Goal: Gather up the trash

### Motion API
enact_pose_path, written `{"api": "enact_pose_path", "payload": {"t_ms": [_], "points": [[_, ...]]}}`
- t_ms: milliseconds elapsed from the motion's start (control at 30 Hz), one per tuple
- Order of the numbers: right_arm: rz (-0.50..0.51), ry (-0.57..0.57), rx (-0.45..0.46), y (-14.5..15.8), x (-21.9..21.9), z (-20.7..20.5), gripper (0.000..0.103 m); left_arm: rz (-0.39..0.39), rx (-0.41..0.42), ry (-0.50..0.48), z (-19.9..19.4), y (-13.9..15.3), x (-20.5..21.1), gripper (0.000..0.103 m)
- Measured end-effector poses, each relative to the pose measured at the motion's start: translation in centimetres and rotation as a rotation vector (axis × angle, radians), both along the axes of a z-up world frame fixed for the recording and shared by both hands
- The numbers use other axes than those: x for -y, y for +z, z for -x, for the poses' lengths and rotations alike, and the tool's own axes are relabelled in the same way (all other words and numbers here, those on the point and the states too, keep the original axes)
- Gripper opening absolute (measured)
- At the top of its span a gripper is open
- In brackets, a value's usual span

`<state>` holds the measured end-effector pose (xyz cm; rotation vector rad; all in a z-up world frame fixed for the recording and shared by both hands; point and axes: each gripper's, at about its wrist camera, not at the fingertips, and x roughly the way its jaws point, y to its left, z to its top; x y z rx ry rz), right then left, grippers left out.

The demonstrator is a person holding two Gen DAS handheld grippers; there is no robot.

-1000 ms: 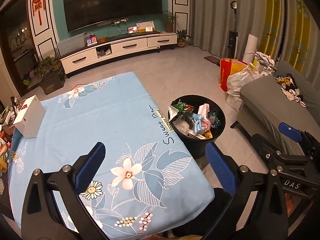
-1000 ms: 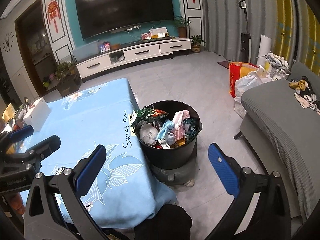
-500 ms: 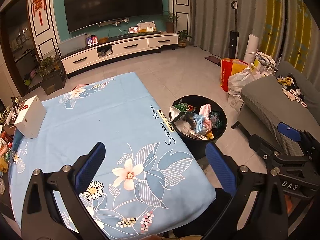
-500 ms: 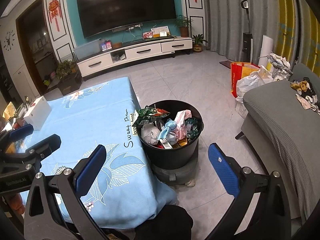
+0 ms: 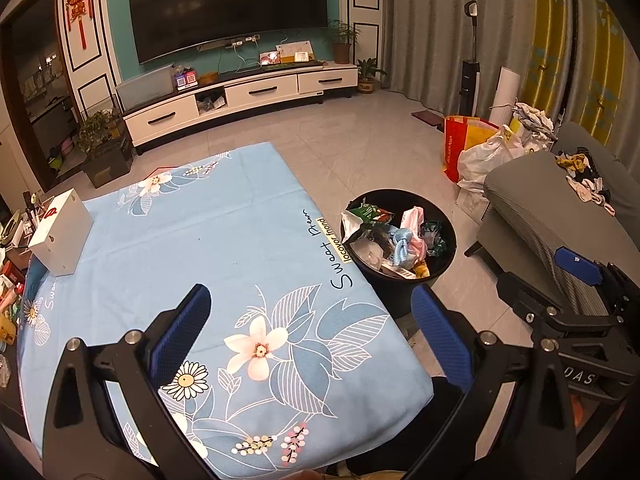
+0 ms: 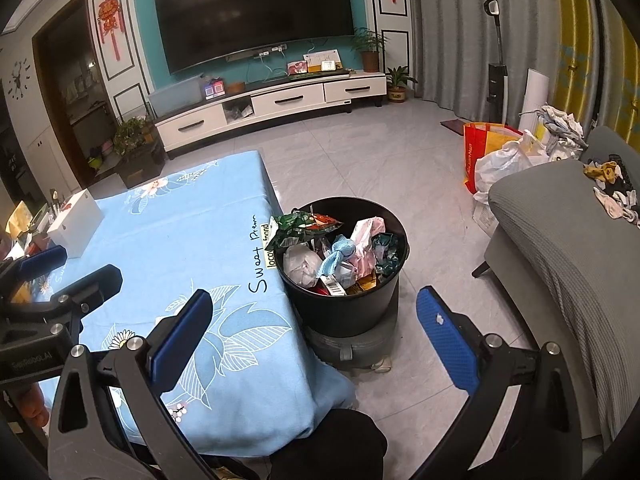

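Now I hold both tongs wide apart and empty: my left gripper (image 5: 308, 320) over the near tablecloth (image 5: 208, 240), my right gripper (image 6: 316, 322) near the trash-filled black bin (image 6: 344, 312) standing just right of the table.

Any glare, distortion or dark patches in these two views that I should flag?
Left wrist view: ceiling lights glare on the large black television screen; fisheye bends the grey curtains; corners vignette black. Right wrist view: same glare on the screen, warm dim light, round black trash bin sharp, edges curved.
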<state>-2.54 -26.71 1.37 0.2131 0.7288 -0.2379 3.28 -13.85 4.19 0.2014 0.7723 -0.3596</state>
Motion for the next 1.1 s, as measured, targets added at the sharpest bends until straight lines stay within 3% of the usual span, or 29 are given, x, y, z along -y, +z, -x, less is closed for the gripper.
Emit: {"api": "enact_pose_path", "payload": {"t_ms": [1100], "points": [[-0.003,-0.001,-0.003,-0.18,0.10,0.09,0.100,-0.006,-0.001,-0.001,0.15,-0.58,0.20,0.100]]}}
